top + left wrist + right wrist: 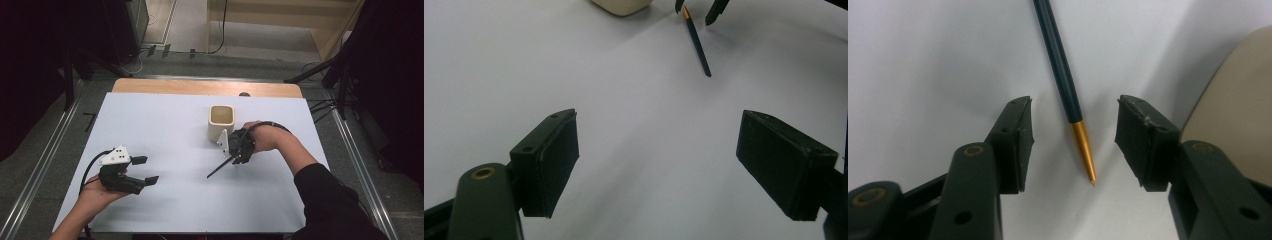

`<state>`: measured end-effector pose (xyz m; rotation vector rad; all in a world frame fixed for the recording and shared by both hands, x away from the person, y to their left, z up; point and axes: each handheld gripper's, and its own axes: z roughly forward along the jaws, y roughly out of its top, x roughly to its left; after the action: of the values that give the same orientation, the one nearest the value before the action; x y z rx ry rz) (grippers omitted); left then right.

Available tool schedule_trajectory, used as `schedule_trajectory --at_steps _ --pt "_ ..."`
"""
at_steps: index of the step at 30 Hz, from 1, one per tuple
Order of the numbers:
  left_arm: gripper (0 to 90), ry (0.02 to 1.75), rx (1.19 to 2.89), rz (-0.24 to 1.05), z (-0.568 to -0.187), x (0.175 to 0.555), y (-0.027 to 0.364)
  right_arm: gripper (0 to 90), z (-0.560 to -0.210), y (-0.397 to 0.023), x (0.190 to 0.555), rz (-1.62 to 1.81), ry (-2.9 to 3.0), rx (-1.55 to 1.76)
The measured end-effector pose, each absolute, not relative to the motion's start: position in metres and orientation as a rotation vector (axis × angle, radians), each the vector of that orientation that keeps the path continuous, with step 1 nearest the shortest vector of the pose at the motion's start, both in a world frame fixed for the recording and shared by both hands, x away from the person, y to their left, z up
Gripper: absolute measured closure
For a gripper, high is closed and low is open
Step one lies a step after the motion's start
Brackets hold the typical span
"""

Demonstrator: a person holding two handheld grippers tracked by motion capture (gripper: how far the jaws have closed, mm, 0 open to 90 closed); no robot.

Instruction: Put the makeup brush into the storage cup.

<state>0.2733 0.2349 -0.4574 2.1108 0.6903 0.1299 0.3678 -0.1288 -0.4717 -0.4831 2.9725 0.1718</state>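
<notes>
Lying flat on the white worktop (pixel 165 125), the dark pen (pixel 1060 70) with its gold tip (pixel 1084 150) sits just in front of the cream cup (pixel 221 122), and I take that cup as my landmark. From the cup, the pen slants away toward my side of the worktop. I see no brand, label or writing on the pen or the cup. My right tongs (pixel 1075 145) hang over the pen's gold end, right beside the cup; the pen lies between the jaws, but the pads stand clear of it on both sides, so nothing is gripped. My left tongs (pixel 145 170) rest well away from the cup, toward the worktop's near left corner, jaws spread wide with only bare white surface between them.
</notes>
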Motion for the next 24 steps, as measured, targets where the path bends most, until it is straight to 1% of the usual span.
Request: schedule_trajectory --at_steps 3,9,13,24 --pt "17.9 0.692 2.109 0.13 -0.4575 0.2731 0.2344 56.4 -0.4736 -0.1285 0.3683 0.174 2.963 -0.511" --pt "17.9 0.692 2.109 0.131 -0.4576 0.2731 0.2342 59.1 -0.4768 -0.1259 0.3676 0.137 2.979 -0.537" --pt "18.0 0.69 2.111 0.131 -0.4577 0.2731 0.2339 65.9 -0.4772 -0.1256 0.3683 0.145 2.988 -0.568" --pt "18.0 0.688 2.114 0.129 -0.4579 0.2734 0.233 75.3 -0.4776 -0.1257 0.3689 0.137 3.034 -0.567"
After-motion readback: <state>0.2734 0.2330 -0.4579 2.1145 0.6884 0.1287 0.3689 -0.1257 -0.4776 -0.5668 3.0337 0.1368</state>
